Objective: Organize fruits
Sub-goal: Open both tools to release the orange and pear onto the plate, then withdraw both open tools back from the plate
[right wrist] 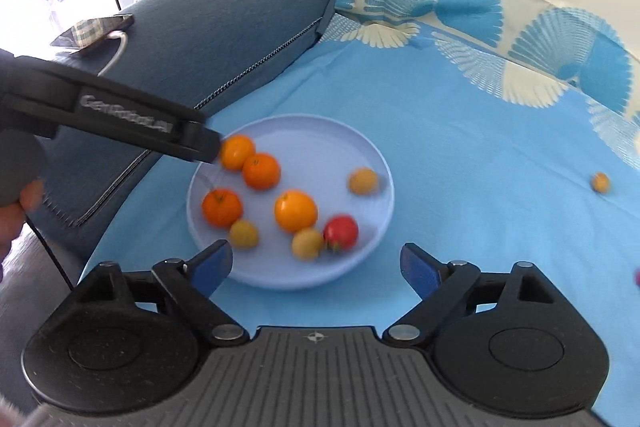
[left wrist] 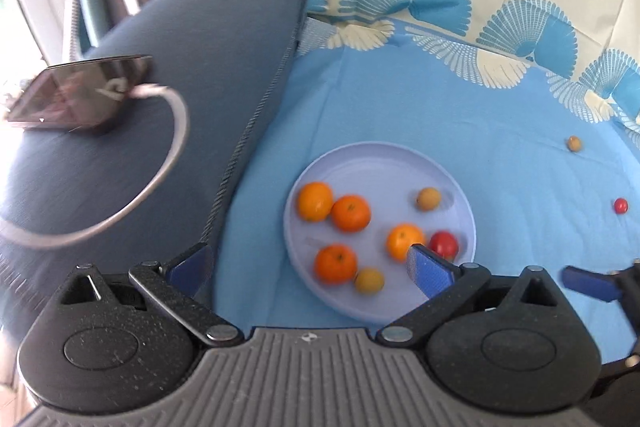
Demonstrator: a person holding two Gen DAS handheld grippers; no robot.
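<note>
Blue sheet (right wrist: 460,155) on the bed, w/ the plate (right wrist: 320,135) near its left edge by the cushion (left wrist: 200,87). Most fruit's on the plate: oranges (right wrist: 295,211), red tomato (right wrist: 340,231), small yellow ones. My left hand-held gripper (left wrist: 308,267) and right hand-held gripper (right wrist: 316,263) are both spread wide, nothing in either. Two strays (left wrist: 574,143) & (left wrist: 620,205) sit far right; soft sheet, so a nudge could roll them away.

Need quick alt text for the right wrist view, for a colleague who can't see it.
A pale blue plate on a blue cloth holds four oranges, three small yellow fruits and one red fruit. The open right gripper hovers at its near rim.
</note>
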